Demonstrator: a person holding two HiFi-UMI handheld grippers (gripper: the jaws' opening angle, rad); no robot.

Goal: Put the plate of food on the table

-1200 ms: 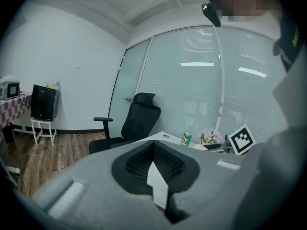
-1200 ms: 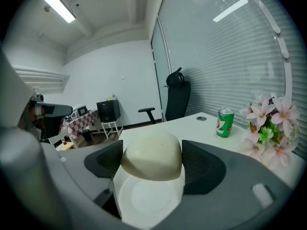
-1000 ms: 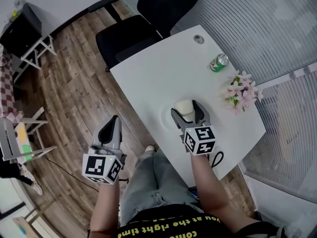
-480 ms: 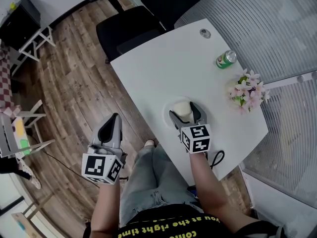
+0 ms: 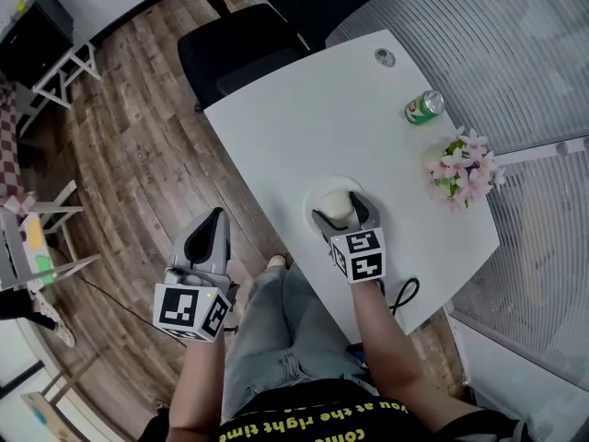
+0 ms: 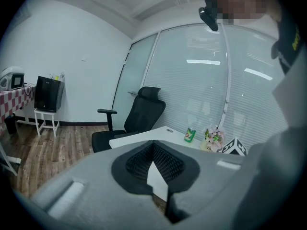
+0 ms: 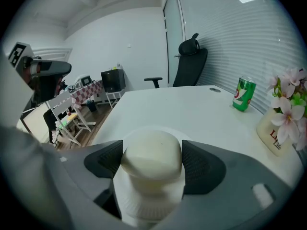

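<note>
A white plate (image 5: 316, 194) with a pale cream bun (image 5: 337, 203) lies at the near part of the white table (image 5: 304, 109). My right gripper (image 5: 342, 208) reaches over it, and its pads press the bun's two sides. The right gripper view shows the bun (image 7: 151, 152) wedged between the dark pads of the right gripper (image 7: 152, 161), with the plate (image 7: 146, 210) under it. My left gripper (image 5: 215, 221) hangs over the wooden floor left of the table, shut and empty. In its own view the left gripper (image 6: 153, 146) has its tips together.
A green can (image 5: 423, 107) and a vase of pink flowers (image 5: 465, 168) stand toward the table's far right. A black office chair (image 5: 248, 44) sits at the far end. A black cable loop (image 5: 403, 295) hangs at the near table edge. White folding chairs (image 5: 37, 238) stand on the floor.
My right gripper and the plate with the bun have shifted left across the table, toward its near-left edge. The left gripper has stayed where it was.
</note>
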